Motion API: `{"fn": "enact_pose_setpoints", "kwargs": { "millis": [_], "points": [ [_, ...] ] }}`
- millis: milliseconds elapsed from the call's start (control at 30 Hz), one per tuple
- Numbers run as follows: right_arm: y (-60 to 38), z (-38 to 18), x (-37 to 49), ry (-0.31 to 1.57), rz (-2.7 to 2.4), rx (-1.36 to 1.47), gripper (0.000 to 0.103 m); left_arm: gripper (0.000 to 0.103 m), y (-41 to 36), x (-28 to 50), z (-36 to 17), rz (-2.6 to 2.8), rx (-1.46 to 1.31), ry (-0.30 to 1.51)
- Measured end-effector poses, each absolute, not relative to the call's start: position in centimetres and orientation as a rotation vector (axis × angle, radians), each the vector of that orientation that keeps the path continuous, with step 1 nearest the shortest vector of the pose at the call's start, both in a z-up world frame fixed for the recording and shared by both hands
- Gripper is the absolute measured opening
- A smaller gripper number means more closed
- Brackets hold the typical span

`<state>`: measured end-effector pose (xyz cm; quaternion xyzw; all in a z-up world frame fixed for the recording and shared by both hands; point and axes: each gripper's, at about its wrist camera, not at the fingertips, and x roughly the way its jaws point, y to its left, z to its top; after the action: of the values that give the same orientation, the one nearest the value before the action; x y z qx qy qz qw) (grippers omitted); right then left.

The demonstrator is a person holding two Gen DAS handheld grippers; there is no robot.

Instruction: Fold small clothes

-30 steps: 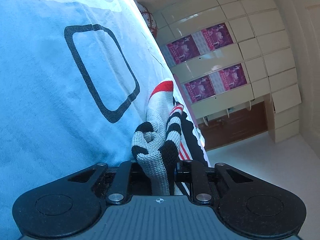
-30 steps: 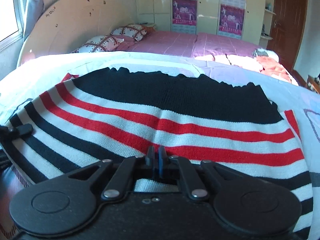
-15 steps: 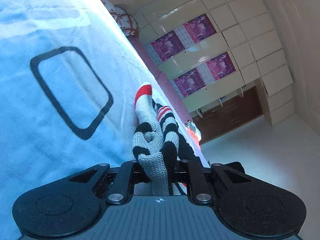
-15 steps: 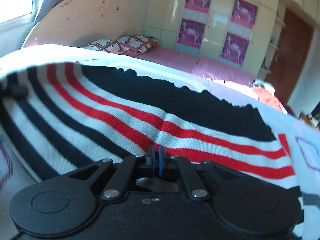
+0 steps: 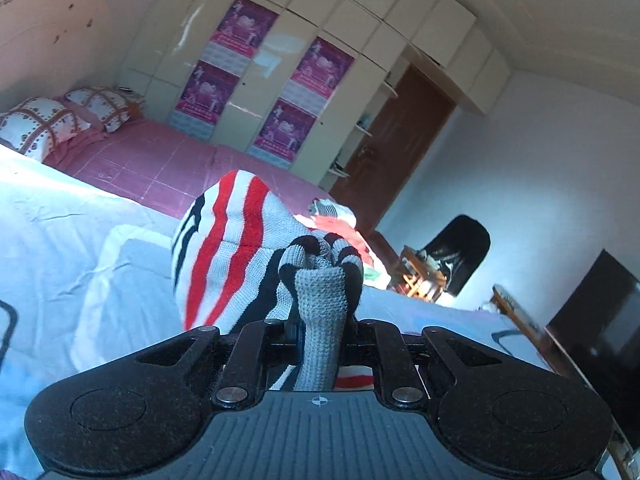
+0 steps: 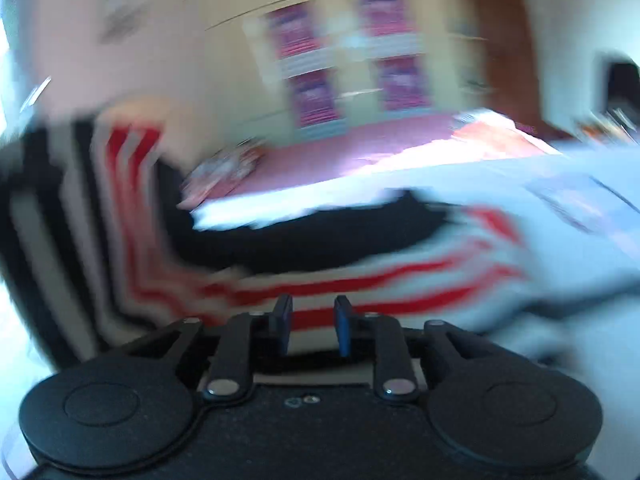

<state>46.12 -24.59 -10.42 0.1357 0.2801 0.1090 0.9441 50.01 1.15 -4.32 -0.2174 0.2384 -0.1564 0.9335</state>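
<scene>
Against the frame a second ago, the left wrist view has swung from the pale blue sheet [image 5: 80, 248] close under the lens to the open room, and the striped knit garment [image 5: 224, 256] now stands up in a rounded hump above that sheet. The left gripper [image 5: 320, 336] is clamped on a bunched grey, black and white fold of it, jaws nearly together with the cloth squeezed between. The right gripper [image 6: 310, 324], pinched tight on the garment's near edge a second ago, has just been opening: its blue pads [image 6: 282, 320] stand a little apart with no cloth between them. The garment [image 6: 360, 280] lies just beyond those pads on the sheet [image 6: 580, 240], its left side lifted and folding over, badly blurred. No container shows.
</scene>
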Motion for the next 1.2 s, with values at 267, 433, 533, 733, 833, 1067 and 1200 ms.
{"fn": "enact_pose_setpoints", "kwargs": {
  "millis": [267, 433, 533, 733, 833, 1067, 1200],
  "points": [
    [-39.1, -11.6, 42.3, 0.641, 0.101, 0.608, 0.043, 0.022, -14.5, 52.7, -9.9, -0.500, -0.204, 0.754],
    [-42.7, -11.0, 41.4, 0.577, 0.146, 0.773, 0.073, 0.044, -14.9, 49.1, -7.5, -0.524, -0.210, 0.659],
    [-42.2, -10.6, 41.8, 0.584, 0.225, 0.821, 0.073, 0.044, -11.2, 46.7, -5.1, -0.485, -0.262, 0.581],
    [-37.9, -10.7, 44.7, 0.708, 0.372, 0.899, 0.074, 0.044, -0.8, 44.9, -5.9, -0.239, -0.349, 0.572],
    [-35.2, -11.0, 46.7, 0.811, 0.392, 0.880, 0.074, 0.044, 2.4, 45.0, -8.2, -0.157, -0.416, 0.634],
    [-29.4, -8.5, 47.5, 0.811, 0.266, 0.523, 0.016, 0.052, 1.7, 46.7, -10.9, -0.142, -0.497, 0.681],
    [-28.6, -4.5, 43.5, 0.587, 0.318, 0.375, 0.015, 0.052, -0.1, 48.1, -11.1, -0.166, -0.498, 0.667]
  ]
}}
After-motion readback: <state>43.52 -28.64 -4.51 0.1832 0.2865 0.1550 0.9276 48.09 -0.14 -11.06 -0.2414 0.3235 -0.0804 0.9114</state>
